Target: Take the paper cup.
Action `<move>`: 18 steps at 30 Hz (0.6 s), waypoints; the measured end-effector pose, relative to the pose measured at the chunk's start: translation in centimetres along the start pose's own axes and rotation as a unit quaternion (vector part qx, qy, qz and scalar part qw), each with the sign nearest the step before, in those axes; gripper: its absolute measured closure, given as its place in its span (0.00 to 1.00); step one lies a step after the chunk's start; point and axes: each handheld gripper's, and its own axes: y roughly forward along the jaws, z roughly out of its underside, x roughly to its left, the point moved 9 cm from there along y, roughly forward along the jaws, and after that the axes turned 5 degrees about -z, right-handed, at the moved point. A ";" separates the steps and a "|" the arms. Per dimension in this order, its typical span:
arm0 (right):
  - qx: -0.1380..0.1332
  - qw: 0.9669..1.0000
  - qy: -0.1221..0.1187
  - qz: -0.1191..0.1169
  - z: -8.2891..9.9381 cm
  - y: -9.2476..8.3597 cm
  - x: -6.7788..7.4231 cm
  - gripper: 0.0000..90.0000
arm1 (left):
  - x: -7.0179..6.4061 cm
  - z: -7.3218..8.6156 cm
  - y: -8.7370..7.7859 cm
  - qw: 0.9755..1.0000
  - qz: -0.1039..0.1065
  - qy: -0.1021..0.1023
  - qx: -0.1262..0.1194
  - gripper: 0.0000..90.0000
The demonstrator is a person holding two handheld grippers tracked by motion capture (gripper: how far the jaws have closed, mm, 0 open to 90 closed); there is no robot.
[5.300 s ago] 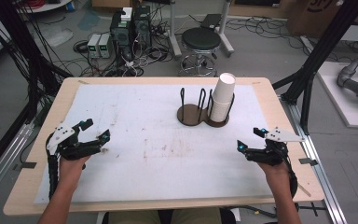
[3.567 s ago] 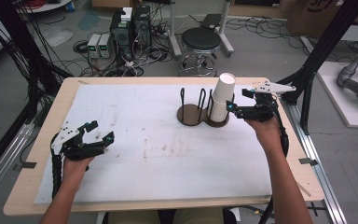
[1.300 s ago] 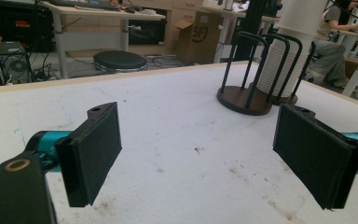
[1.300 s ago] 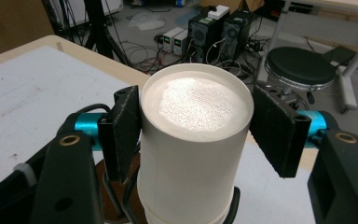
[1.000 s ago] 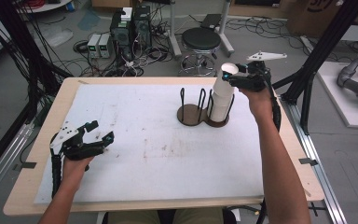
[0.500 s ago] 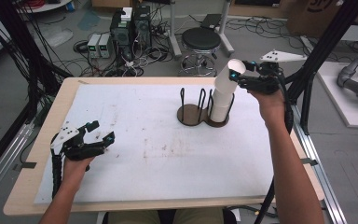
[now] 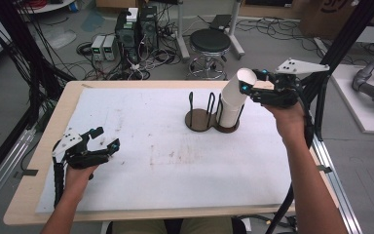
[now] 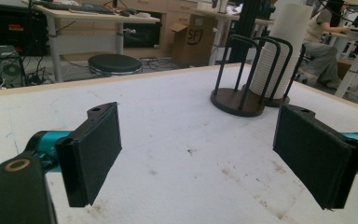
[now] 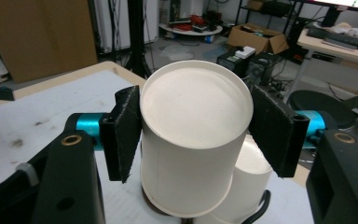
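While the left gripper point(image 7: 99, 146) idles at the near-left of the table point(image 7: 126, 87), jaws wide apart and holding nothing, the work is all at the far right; going left to right: left gripper, bare white mat point(image 7: 165, 161), holder point(image 7: 200, 119), cup stack point(image 7: 229, 112), right gripper point(image 7: 250, 87); the holder is a dark double ring stand, left ring unfilled, stack standing in its right ring; the right gripper has its pads on either side of the top cup point(image 9: 193, 140), near its closed base, and looks to be clamped on it; the cup is mouth-down, long axis near upright, leaning slightly; in the right gripper view it sits raised and a little off-line over the stack below, so it seems partly pulled off; judged next move: keep lifting along that axis until it clears; right hand is plainly the nearer, left gripper is well apart from the stack; against the earlier frames: the right gripper was resting at the near-right edge, then crossed to the stack and closed on the cup; left gripper has barely moved.
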 end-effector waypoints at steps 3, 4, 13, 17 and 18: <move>0.005 1.000 0.000 -0.013 0.5 -0.1 0.9 0.41 | -0.1 0.0 0.1 1.000 0.004 0.001 0.001 0.17; 0.008 1.000 0.002 -0.018 0.8 -0.1 1.4 0.41 | -0.2 0.0 0.1 1.000 0.005 0.001 -0.001 0.17; 0.007 0.999 0.017 -0.050 3.7 0.2 3.2 0.41 | -1.0 -0.3 0.3 1.000 0.025 0.009 -0.009 0.17; 0.010 0.998 0.017 -0.057 4.4 0.2 3.7 0.41 | -1.4 -0.4 0.4 0.999 0.032 0.011 -0.010 0.17; 0.010 0.998 0.012 -0.058 4.6 0.1 3.9 0.41 | -1.5 -0.4 0.4 0.999 0.033 0.012 -0.010 0.17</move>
